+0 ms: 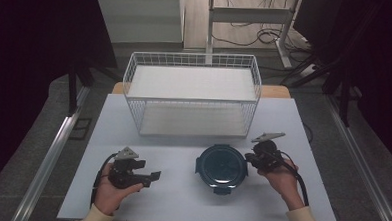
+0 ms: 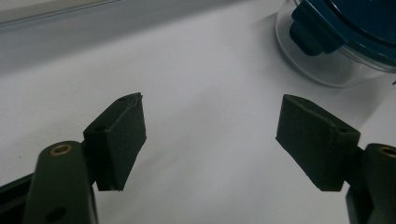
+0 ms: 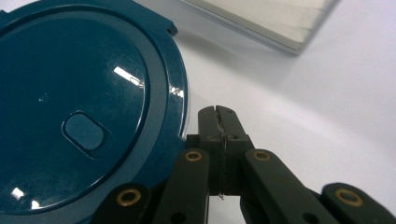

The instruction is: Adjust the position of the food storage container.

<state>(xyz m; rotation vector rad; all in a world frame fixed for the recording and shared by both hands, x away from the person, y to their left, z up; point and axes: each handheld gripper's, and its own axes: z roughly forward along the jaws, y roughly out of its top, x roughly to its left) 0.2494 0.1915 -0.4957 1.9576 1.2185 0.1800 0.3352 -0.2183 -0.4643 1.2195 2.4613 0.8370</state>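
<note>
Item one: we are looking down on a white table [image 1: 180, 200] with a white wire basket [image 1: 192, 93] standing at its far side, its two shelves bare.

Item two: we are finding a round container [image 1: 221, 166] sitting on the table in front of the basket, toward the right of centre. It is wearing a dark teal lid [image 3: 74, 107] with latch tabs around the rim and a small oval mark near the middle; in the left gripper view its clear wall [image 2: 322, 70] is showing beneath one tab.

Item three: we are seeing the left gripper [image 1: 153, 177] resting in the left hand [image 1: 113, 189] over the near left part of the table, well apart from the container and pointing toward it. Its jaws are standing spread wide, with bare tabletop between them.

Item four: we are seeing the right gripper [image 1: 248, 160] held in the right hand [image 1: 283, 179] just beside the container's right edge. In the right gripper view its jaws are pressed together with nothing between them, tips lying right by the lid's rim; we cannot tell whether they are touching it.
</note>
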